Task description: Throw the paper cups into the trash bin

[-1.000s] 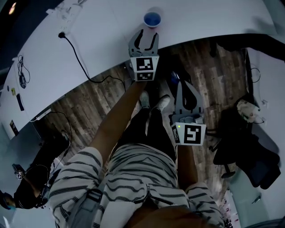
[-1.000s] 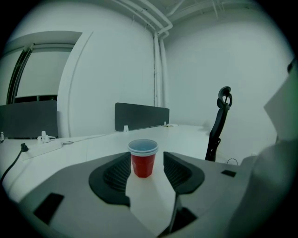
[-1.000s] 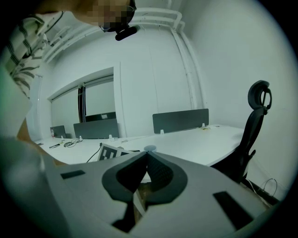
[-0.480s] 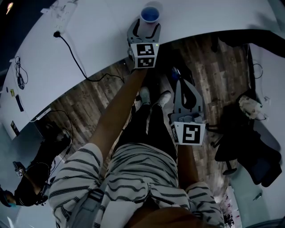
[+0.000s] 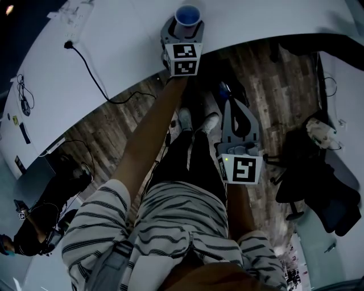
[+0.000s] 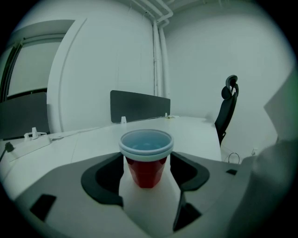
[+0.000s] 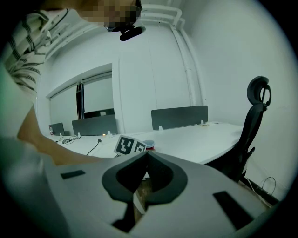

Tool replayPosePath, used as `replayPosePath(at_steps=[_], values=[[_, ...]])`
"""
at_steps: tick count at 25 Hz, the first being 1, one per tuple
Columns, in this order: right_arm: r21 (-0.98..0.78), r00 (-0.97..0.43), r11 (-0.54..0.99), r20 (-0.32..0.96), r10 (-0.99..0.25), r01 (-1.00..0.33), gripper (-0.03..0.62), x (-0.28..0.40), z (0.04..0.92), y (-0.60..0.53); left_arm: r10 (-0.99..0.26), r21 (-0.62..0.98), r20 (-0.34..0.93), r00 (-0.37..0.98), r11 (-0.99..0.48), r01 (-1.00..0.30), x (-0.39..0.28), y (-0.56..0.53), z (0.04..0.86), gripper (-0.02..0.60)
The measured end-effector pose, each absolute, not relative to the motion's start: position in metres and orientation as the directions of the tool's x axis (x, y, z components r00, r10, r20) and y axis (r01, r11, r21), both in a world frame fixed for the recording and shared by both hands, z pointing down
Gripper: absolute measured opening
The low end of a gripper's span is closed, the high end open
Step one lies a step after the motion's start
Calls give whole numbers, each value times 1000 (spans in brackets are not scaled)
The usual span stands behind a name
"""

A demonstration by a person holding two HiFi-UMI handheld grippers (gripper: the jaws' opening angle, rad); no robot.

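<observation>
The cup [image 5: 187, 16] stands upright on the desk [image 5: 114, 51] near its edge. It sits between the jaws of the left gripper [image 5: 183, 33], which have just been opening and now stand wide, not visibly pressing on it. The right gripper [image 5: 235, 113] hangs over the floor [image 5: 114, 131], jaws together and empty. The cup looks light and thin-walled, easy to crush or tip. A gentle squeeze on the red wall just under the stiffer rolled rim should hold best.
</observation>
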State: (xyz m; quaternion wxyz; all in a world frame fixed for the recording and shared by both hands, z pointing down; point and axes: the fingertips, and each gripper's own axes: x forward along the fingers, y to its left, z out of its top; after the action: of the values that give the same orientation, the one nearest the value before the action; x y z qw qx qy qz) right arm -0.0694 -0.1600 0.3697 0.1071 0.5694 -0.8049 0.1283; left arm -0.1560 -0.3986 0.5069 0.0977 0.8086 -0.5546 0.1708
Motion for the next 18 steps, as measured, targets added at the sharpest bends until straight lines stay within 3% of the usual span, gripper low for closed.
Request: replayPosePath(at_steps=[18], values=[[-78,-308,299,314,-898,-951,9,-60,370,-162,-870,21,375,319,-336,-942,-163,-403,498,301]])
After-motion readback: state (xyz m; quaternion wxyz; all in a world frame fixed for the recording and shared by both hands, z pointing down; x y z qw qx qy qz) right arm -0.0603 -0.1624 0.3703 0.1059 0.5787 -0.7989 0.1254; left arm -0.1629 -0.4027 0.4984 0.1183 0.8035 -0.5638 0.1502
